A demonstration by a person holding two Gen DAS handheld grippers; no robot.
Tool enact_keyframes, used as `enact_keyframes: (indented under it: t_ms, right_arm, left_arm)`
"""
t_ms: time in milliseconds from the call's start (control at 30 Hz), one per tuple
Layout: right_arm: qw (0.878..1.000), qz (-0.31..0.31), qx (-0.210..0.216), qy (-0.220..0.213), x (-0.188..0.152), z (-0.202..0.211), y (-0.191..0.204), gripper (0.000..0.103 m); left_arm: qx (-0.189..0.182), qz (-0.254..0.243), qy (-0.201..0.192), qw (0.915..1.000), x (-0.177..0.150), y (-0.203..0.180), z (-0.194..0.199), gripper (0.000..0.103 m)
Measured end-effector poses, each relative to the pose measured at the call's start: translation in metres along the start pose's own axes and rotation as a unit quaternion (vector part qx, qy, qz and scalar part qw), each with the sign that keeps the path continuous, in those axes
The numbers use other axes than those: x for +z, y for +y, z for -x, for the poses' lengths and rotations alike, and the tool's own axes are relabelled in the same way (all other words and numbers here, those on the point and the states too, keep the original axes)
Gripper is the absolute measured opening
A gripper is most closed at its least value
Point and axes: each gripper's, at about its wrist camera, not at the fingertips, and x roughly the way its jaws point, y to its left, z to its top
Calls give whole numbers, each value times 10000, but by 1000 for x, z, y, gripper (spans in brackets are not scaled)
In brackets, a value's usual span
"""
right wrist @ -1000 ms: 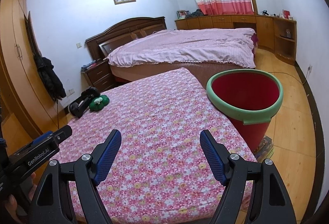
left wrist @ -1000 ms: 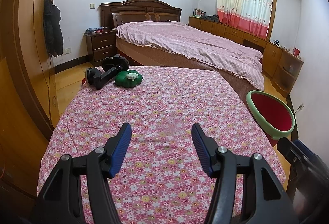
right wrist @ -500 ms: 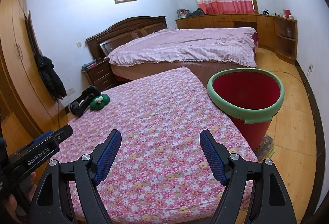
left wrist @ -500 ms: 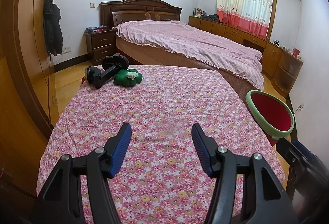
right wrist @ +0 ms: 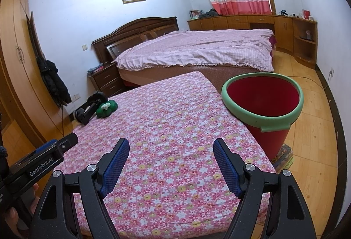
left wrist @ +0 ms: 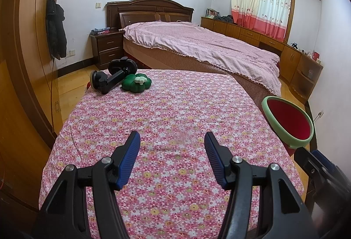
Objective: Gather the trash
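A red bin with a green rim [right wrist: 263,105] stands on the floor at the table's right edge; it also shows in the left wrist view [left wrist: 289,123]. A green flower-shaped object [left wrist: 136,82] and a black phone holder [left wrist: 114,75] lie at the far left corner of the floral-cloth table [left wrist: 175,118]; both show in the right wrist view, the green object [right wrist: 106,108] and the holder [right wrist: 88,110]. My left gripper [left wrist: 172,140] is open and empty above the near table. My right gripper [right wrist: 171,147] is open and empty, left of the bin.
A bed with a pink cover [left wrist: 201,46] lies beyond the table. A nightstand [left wrist: 107,48] stands left of it. A wardrobe with a hanging black coat [left wrist: 56,28] lines the left wall. Low cabinets [right wrist: 263,26] run under the curtained window. Books [right wrist: 283,155] lie under the bin.
Both grippers have stayed open. The views have shifted only slightly; nothing on the table has moved.
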Motion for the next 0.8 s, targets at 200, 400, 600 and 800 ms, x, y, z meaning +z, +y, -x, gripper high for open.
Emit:
enact_keyframes:
  t_ms: [200, 400, 600, 800]
  right_arm:
    - [10000, -37, 52, -7, 1, 0, 0, 80]
    - [10000, -36, 55, 3, 1, 0, 0, 80]
    - [10000, -40, 53, 5, 0, 0, 0, 80]
    - [10000, -36, 55, -2, 0, 0, 0, 80]
  left_arm:
    - [-4, 0, -9, 10000, 0, 0, 0, 61]
    - [-2, -2, -16, 10000, 0, 0, 0, 61]
    - [-8, 0, -19, 10000, 0, 0, 1, 61]
    - [-12, 0, -37, 10000, 0, 0, 2, 61]
